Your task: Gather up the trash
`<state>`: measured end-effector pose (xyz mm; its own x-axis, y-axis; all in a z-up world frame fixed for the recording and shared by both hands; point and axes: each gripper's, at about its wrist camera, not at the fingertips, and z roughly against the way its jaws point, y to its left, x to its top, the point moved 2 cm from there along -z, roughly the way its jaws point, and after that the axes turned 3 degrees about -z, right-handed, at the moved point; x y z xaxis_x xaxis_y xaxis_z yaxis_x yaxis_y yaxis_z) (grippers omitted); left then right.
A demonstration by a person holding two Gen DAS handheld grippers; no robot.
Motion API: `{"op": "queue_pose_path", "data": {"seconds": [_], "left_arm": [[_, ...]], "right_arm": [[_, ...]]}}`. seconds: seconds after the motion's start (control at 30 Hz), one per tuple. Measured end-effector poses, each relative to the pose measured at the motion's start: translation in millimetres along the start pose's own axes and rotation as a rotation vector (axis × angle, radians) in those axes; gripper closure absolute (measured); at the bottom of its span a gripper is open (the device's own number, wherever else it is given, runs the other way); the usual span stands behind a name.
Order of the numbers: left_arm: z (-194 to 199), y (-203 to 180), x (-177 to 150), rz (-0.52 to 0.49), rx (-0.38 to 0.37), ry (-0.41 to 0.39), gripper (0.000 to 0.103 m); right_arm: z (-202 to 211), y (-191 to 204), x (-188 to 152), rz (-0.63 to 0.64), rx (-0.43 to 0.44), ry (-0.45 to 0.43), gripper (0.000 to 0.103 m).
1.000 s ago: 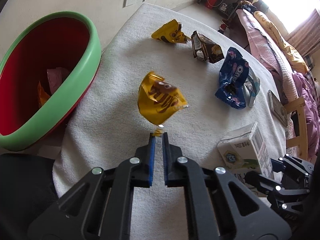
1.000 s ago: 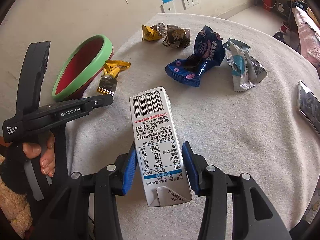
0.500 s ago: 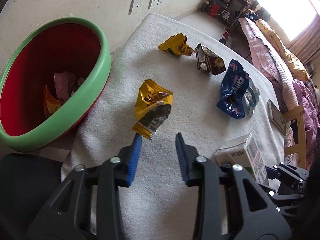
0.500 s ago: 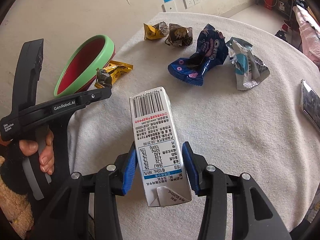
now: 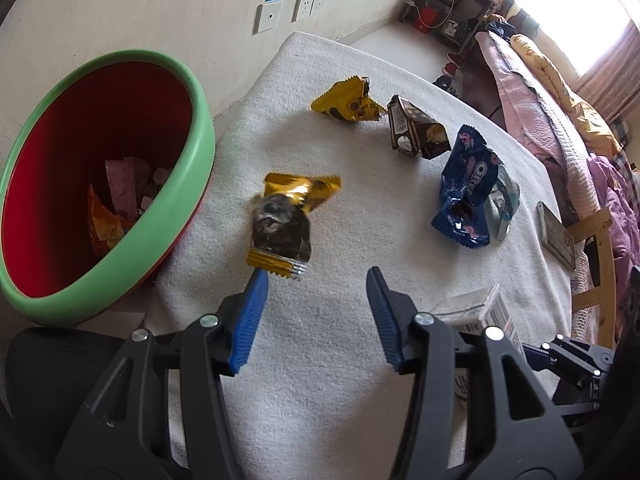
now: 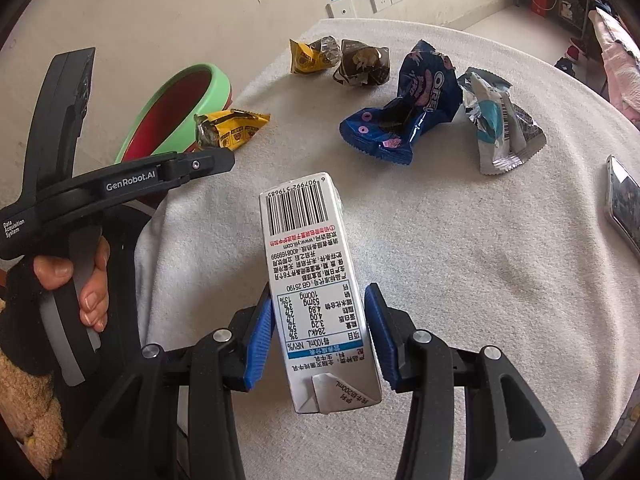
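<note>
**A:** Closest to the camera, the right tool (image 6: 320, 334) is clamped on the milk carton (image 6: 316, 280), pads squeezing both long sides. Carton's long axis runs straight out along the fingers, barcode end pointing away, over the near part of the table (image 6: 460, 280).

**B:** And the left tool (image 5: 316, 304)?

**A:** Its jaws have just been opening and nothing's between them now. The gold wrapper (image 5: 284, 224) sits just past the fingertips, slightly toward the left pad, right by the table's left edge. It looks blurred, so I can't tell if it's resting or dropping. Long axis runs roughly away from the tool, crimped end nearest.

**B:** So where's the bin?

**A:** The bin (image 5: 188, 200), red with a green rim, is off that left edge, just beside the wrapper. Left hand is clearly nearer to it; I'd guess the carton has to cross over that way.

**B:** Count?

**A:** One carton, one bin with some scraps inside. Loose on the table: that gold wrapper, then toward the far edge a second gold wrapper (image 5: 348, 100), a brown wrapper (image 5: 416, 132), a blue Oreo pack (image 5: 464, 192) and a silver-teal packet (image 6: 500, 120). Five wrappers. Plus a phone (image 6: 624, 200) at the right edge.
</note>
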<state>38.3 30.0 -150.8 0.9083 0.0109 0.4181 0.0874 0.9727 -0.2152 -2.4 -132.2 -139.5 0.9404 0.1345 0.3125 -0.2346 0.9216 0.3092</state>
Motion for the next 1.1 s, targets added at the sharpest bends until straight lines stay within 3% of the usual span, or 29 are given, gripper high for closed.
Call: {"op": "queue_pose_path", "data": {"seconds": [0.2, 0.47, 0.53, 0.63, 0.73, 0.8, 0.87, 1.1], "left_arm": [[14.4, -3.7, 0.1, -0.031, 0.007, -0.047, 0.054], [13.1, -3.3, 33.9, -0.052, 0.043, -0.101, 0.054], [5.0, -4.8, 40.3, -0.062, 0.047, -0.083, 0.048], [-17.3, -4.4, 43.3, -0.067, 0.068, -0.013, 0.048], [-29.2, -7.3, 39.3, -0.089, 0.065, 0.021, 0.069], [-27.8, -10.3, 37.0, -0.107, 0.063, 0.009, 0.072], [-24.1, -10.1, 34.7, -0.101, 0.046, 0.008, 0.090], [1.3, 1.6, 16.0, -0.010, 0.000, -0.015, 0.095]], "right_arm": [[-0.4, 0.7, 0.0, 0.000, 0.004, 0.001, 0.059], [-2.1, 0.6, -0.5, -0.002, 0.005, 0.004, 0.058], [-2.5, 0.6, -0.6, -0.002, 0.005, 0.005, 0.058], [-2.2, 1.0, -1.1, 0.000, 0.004, 0.005, 0.058], [-2.0, 0.8, -1.1, -0.003, 0.005, 0.005, 0.058], [-2.1, 0.5, -0.7, -0.005, 0.005, 0.005, 0.059], [-1.9, 0.5, -0.4, -0.003, 0.004, 0.004, 0.059], [-1.5, 1.2, -0.9, 0.012, 0.010, 0.005, 0.061]]}}
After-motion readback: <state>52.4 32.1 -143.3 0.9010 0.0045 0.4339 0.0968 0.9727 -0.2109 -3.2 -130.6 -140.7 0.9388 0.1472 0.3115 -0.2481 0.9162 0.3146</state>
